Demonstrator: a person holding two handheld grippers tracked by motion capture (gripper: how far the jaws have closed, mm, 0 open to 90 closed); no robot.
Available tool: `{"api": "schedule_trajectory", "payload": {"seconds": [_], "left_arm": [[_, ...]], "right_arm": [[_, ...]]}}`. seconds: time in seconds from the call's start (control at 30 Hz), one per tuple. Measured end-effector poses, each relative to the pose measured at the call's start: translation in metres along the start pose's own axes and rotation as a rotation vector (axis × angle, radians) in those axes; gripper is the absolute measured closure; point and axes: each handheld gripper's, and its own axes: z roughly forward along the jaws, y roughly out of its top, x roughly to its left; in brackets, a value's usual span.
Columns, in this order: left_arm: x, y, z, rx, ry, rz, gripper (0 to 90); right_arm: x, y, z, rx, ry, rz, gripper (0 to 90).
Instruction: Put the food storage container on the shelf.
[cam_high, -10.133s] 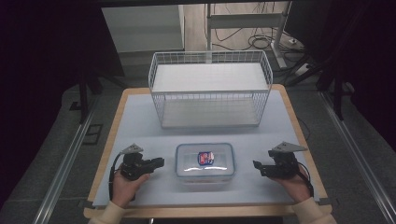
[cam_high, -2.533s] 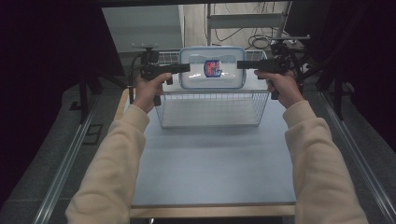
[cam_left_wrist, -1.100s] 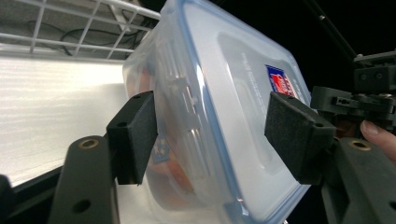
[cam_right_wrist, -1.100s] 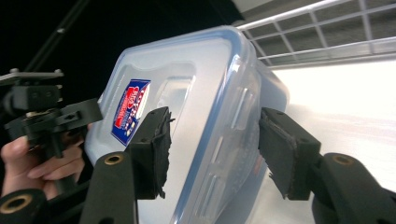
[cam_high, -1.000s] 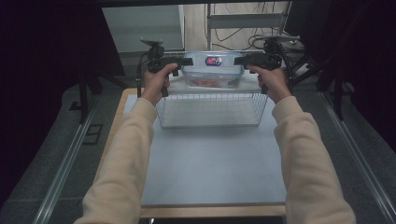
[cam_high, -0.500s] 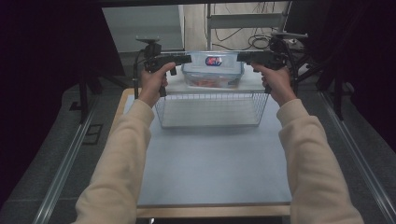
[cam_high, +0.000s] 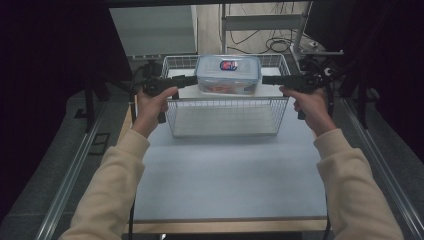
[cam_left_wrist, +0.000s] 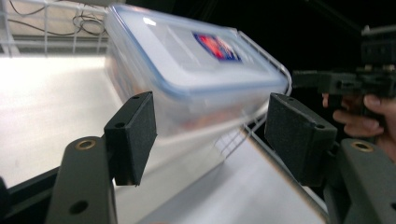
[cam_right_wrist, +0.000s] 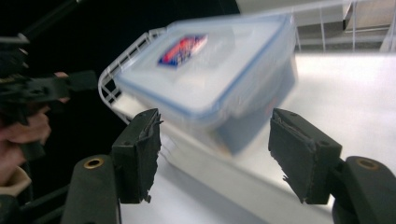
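From the high view, the clear lidded box (cam_high: 228, 74) sits inside the wire basket (cam_high: 225, 107) at the far end of the desk (cam_high: 225, 175), toward the basket's back. The left tool (cam_high: 184, 80) and the right tool (cam_high: 269, 79) flank it, each just off an end wall. Their jaws have just been opening, and neither presses on the box. If the box is not fully seated on the basket floor, it could tip or slide — a blurred edge hints it may be settling.

In the left gripper view, the left tool (cam_left_wrist: 212, 133) stands wide, its pads apart from the box (cam_left_wrist: 187, 79), which looks tilted against the basket rim (cam_left_wrist: 275, 70). Pulling away crookedly could catch a jaw on the wire and drag the basket.

In the right gripper view, the right tool (cam_right_wrist: 219, 154) is likewise wide with nothing gripped — the box (cam_right_wrist: 210, 79) lies beyond its pads. A jaw clipping the lid's edge could knock it askew.
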Motion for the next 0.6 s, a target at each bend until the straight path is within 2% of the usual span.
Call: {"api": "schedule_trajectory", "payload": {"seconds": [0.1, 0.17, 0.3, 0.43, 0.47, 0.6], "left_arm": [[-0.005, -0.016, -0.008, 0.008, -0.022, 0.007, 33.1], [-0.009, -0.028, -0.012, 0.025, -0.019, 0.004, 32.9], [-0.017, -0.055, -0.018, 0.050, -0.012, 0.032, 32.1], [-0.023, -0.088, -0.026, 0.030, 0.015, 0.058, 32.7], [-0.024, -0.097, -0.027, 0.041, 0.004, 0.060, 32.5], [-0.023, -0.132, -0.029, 0.069, 0.011, 0.071, 31.8]], "right_arm": [[0.003, -0.015, -0.003, 0.017, -0.005, -0.024, 33.4], [0.006, -0.025, -0.005, 0.021, 0.002, -0.042, 32.1], [0.012, -0.050, -0.011, 0.030, 0.013, -0.077, 31.1], [0.021, -0.080, -0.017, 0.058, 0.017, -0.124, 29.7], [0.023, -0.088, -0.018, 0.065, 0.020, -0.133, 29.2], [0.023, -0.122, -0.019, 0.093, 0.032, -0.155, 27.8]]}}
